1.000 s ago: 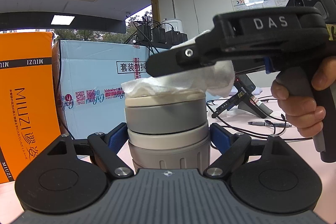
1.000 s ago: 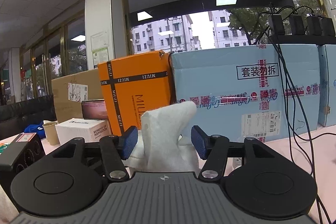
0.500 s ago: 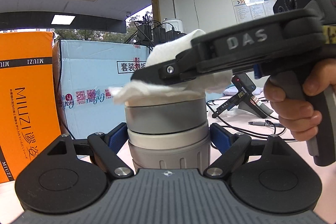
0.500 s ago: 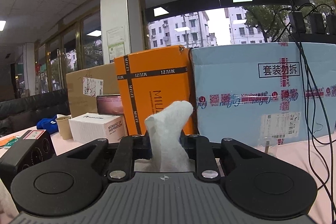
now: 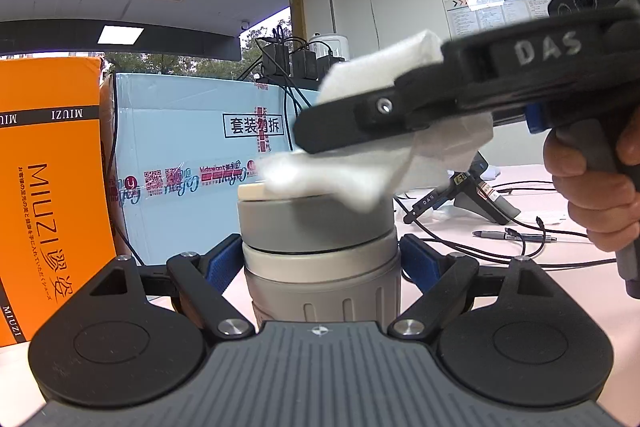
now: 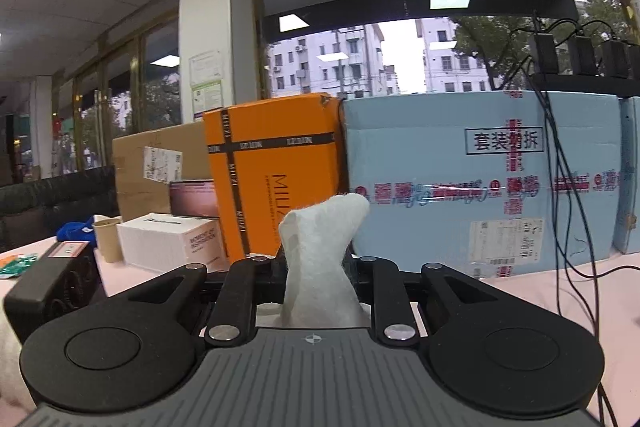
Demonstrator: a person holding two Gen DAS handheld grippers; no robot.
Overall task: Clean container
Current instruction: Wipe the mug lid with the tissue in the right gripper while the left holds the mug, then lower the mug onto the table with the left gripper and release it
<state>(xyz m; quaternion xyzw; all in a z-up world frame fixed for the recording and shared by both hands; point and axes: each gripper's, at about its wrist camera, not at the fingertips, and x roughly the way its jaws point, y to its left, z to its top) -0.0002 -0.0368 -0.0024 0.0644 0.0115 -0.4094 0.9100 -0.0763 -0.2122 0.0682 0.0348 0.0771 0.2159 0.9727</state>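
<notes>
Container (image 5: 320,259), a grey lidded jar, was held upright on the pink table (image 5: 560,279), pinched between the left gripper's (image 5: 320,259) pads. White tissue (image 5: 352,179), clamped in the right gripper (image 6: 316,267), was laid across the lid from the right, directly above.

I see a glossy orange cardboard box (image 6: 276,175) touching a pale blue printed carton (image 6: 472,183) along the desk's far edge, black cables (image 5: 516,251) trailing across the desk (image 5: 560,279).
</notes>
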